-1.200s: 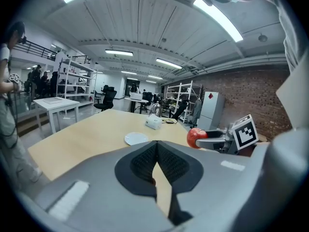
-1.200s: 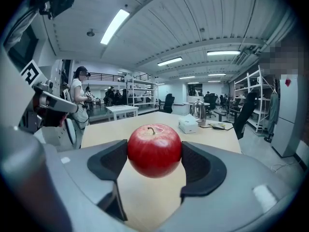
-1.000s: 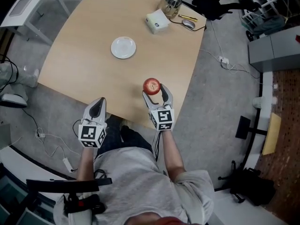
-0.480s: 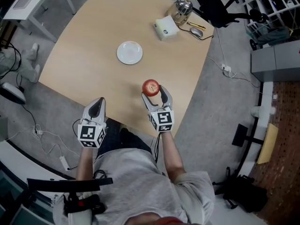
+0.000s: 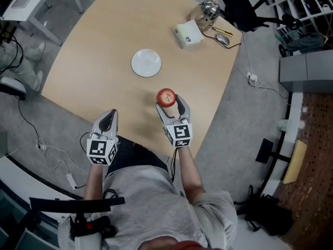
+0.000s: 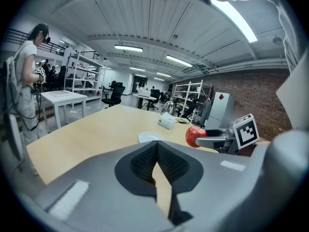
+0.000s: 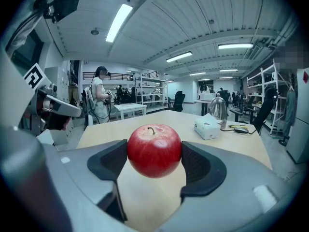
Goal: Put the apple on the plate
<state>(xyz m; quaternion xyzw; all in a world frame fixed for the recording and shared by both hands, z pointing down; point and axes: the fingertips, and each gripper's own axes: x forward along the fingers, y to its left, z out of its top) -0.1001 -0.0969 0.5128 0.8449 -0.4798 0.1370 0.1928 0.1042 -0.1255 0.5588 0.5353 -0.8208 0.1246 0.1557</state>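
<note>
Gripping status, right: the right hand-held gripper (image 5: 169, 103) is clamped on the apple (image 5: 166, 96), with one dark pad bearing on each flank and the stem pointing up.
Apple position: held clear of the bench (image 5: 99, 46) surface, above its near portion, at 12 o'clock of the marker cube on that gripper.
Status, left: the left hand-held gripper (image 5: 110, 114) has its jaws brought fully together, the ribbed pads touching and nothing between them.
Left position: at 8 o'clock of the apple, at the near edge of the bench, with its tips aimed toward 12 o'clock.
Plate (image 5: 146, 63): white and round, lying flat on the bench at 11 o'clock of the apple and well apart from it.
White box (image 5: 188, 34): on the bench at 1 o'clock of the plate, near the far edge.
Kettle (image 5: 209, 9): polished metal, upright, just beside the white box at its 1 o'clock.
Mouse (image 5: 222, 39): on the bench at 3 o'clock of the white box, with a cable running from it.
Bystander (image 7: 99, 98): standing beside a white table, at 10 o'clock in the right gripper view.
</note>
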